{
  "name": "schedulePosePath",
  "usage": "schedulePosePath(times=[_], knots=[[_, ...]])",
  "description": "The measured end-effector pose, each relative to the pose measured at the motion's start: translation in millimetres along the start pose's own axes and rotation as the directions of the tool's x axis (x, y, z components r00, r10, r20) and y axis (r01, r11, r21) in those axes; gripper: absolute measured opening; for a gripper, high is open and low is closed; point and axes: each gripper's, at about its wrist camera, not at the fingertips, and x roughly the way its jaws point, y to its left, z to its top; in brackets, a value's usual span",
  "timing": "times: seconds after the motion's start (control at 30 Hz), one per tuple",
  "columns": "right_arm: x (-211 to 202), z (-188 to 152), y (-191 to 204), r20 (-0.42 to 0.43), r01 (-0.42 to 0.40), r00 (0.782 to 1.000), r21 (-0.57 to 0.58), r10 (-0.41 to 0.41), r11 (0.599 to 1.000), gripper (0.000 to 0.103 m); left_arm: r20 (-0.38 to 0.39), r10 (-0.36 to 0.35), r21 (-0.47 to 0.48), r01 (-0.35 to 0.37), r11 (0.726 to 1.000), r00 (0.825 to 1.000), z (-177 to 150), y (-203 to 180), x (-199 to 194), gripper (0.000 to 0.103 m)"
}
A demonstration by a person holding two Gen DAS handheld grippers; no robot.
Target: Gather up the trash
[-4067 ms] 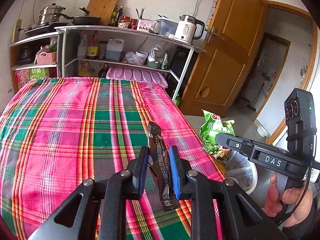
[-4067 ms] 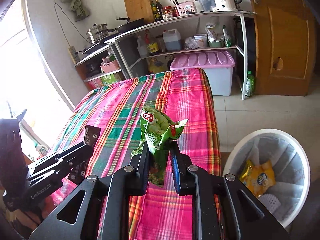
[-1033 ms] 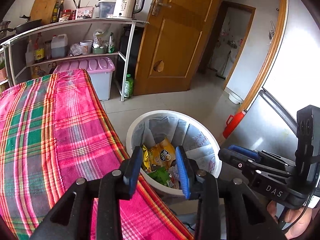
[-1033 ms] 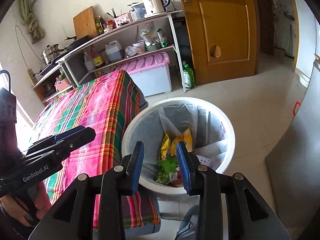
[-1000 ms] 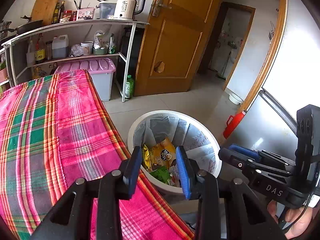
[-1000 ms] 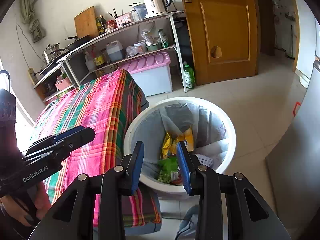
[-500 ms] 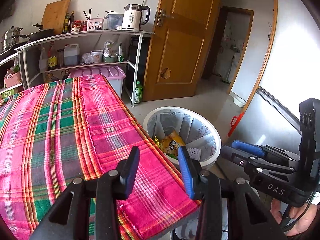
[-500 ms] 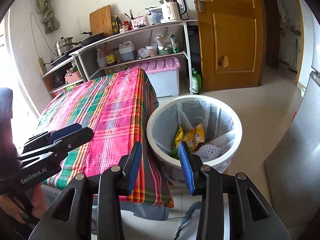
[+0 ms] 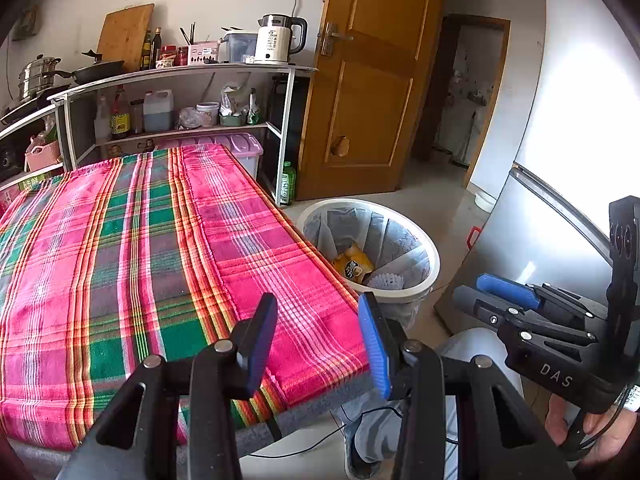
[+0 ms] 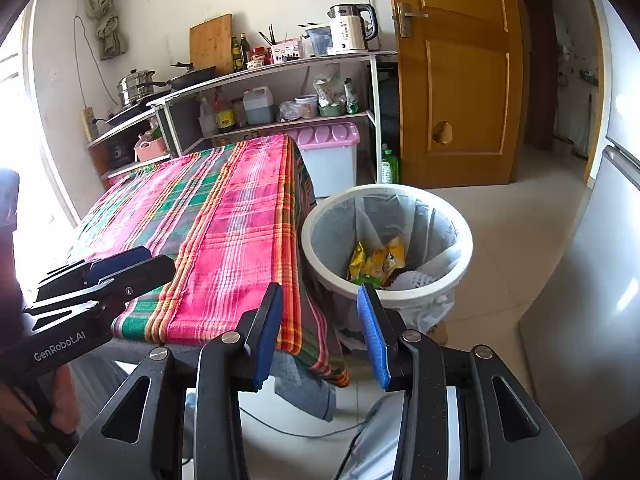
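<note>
The white bin (image 9: pixel 434 268) with a grey liner stands on the floor by the table's right edge. A yellow snack wrapper (image 9: pixel 354 264) and a white foam net (image 9: pixel 384 280) lie inside it. My left gripper (image 9: pixel 318 320) hangs open and empty over the table's near right corner. In the right wrist view the bin (image 10: pixel 466 256) sits ahead, with yellow wrappers (image 10: pixel 384 260) in it. My right gripper (image 10: pixel 320 312) is open with nothing between its pads, short of the bin. The plaid tablecloth (image 9: pixel 160 260) shows no trash.
A metal shelf (image 9: pixel 180 70) with a kettle, bottles and pans stands behind the table, and a lilac-lidded box (image 10: pixel 332 140) sits under it. A wooden door (image 9: pixel 360 100) is at the back, a grey fridge (image 9: pixel 540 220) on the right. A person's knees are below.
Both grippers have drawn back from above the bin, which now lies farther ahead. The brown wrapper and green bag held four seconds ago are gone from the jaws, which stand slightly wider.
</note>
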Motion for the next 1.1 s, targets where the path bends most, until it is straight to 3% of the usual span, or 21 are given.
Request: schedulePosePath(times=[1.1], knots=[[-2.7, -5.7, 0.7, 0.005, 0.013, 1.000, -0.007, -0.013, 1.000, 0.040, 0.015, 0.001, 0.015, -0.002, 1.000, 1.000, -13.1, -8.8, -8.4, 0.044]])
